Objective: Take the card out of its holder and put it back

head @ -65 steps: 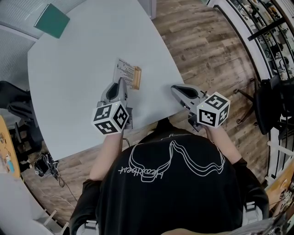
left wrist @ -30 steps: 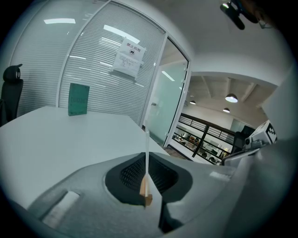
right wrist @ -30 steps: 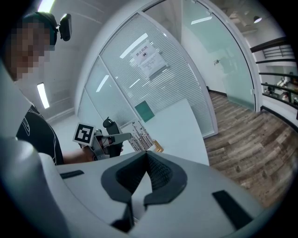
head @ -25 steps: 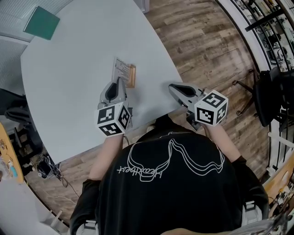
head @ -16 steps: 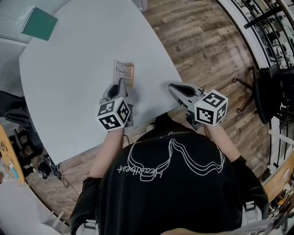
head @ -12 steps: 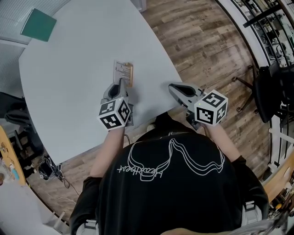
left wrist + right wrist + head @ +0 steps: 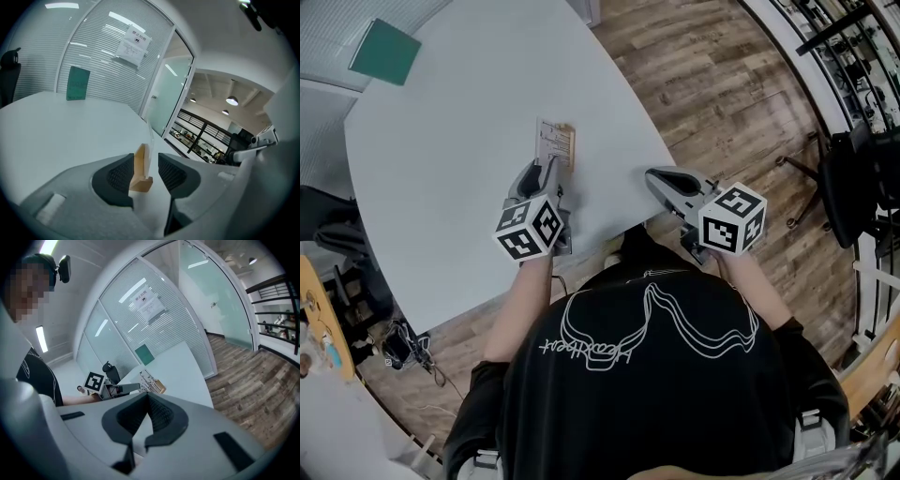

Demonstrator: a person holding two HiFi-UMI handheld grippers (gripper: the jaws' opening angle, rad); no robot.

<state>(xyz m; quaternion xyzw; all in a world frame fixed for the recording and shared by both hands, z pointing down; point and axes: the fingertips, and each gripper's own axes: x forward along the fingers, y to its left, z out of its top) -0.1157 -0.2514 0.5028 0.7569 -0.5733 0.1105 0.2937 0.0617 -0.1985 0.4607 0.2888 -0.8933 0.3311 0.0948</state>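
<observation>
At the upper left of the head view, a green board lies flat near the far edge of the white worktop. Toward the middle of the frame, the card stands upright in its wooden holder, with its printed face turned toward the left of the picture.

Just below the holder is the left gripper, pointing up the frame at it. Its marker cube is nearer the person. In the left gripper view the jaws stand apart and have just been opening. The holder sits on the worktop between their tips, and the card rises from its slot as a thin, clear edge. The left pad is very close to the wood, and a gap shows on the right side, so neither pad presses on it.

To the right, well apart from the holder, the right gripper hangs over the near edge of the worktop. Its jaws are closed together with nothing between them. Farther right lies the wood floor, and a black office chair stands at the right edge.
</observation>
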